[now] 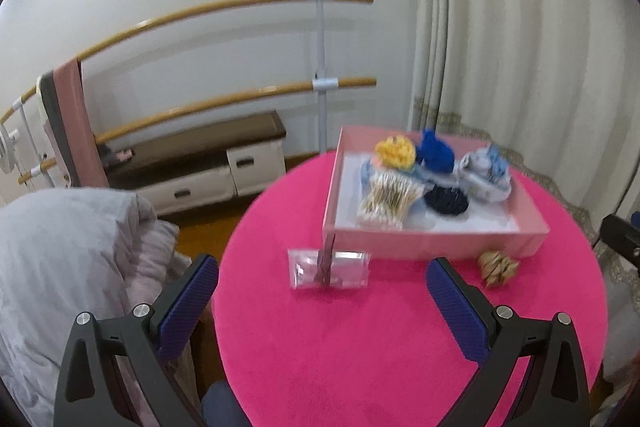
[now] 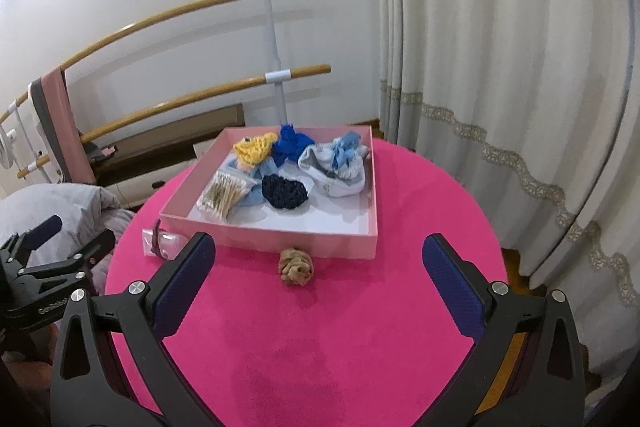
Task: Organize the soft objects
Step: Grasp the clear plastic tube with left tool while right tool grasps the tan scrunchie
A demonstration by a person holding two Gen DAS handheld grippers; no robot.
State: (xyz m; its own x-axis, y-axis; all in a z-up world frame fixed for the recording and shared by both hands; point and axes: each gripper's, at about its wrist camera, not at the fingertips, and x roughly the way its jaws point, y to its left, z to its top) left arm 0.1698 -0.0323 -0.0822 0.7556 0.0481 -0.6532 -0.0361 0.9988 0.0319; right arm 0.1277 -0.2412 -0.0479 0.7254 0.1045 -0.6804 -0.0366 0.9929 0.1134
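A pink box (image 1: pixel 432 241) (image 2: pixel 272 239) stands on the round pink table (image 1: pixel 360 347) (image 2: pixel 320 347). Inside lie a yellow knit piece (image 1: pixel 394 150) (image 2: pixel 254 147), a blue knit piece (image 1: pixel 436 149) (image 2: pixel 290 143), a dark navy knit piece (image 1: pixel 446 201) (image 2: pixel 284 191), pale blue-white cloth (image 1: pixel 486 173) (image 2: pixel 338 167) and a bag of cotton swabs (image 1: pixel 386 201) (image 2: pixel 224 195). A beige scrunchie (image 1: pixel 498 267) (image 2: pixel 295 265) and a clear packet (image 1: pixel 330 267) (image 2: pixel 162 243) lie in front of the box. My left gripper (image 1: pixel 322 291) and right gripper (image 2: pixel 320 267) are open and empty, short of them.
A grey quilt (image 1: pixel 60 267) (image 2: pixel 60 203) lies left of the table. Wooden rails (image 1: pixel 224 7) and a low cabinet (image 1: pixel 208 163) stand behind. Curtains (image 2: pixel 500 67) hang at right. The left gripper shows in the right wrist view (image 2: pixel 52 251).
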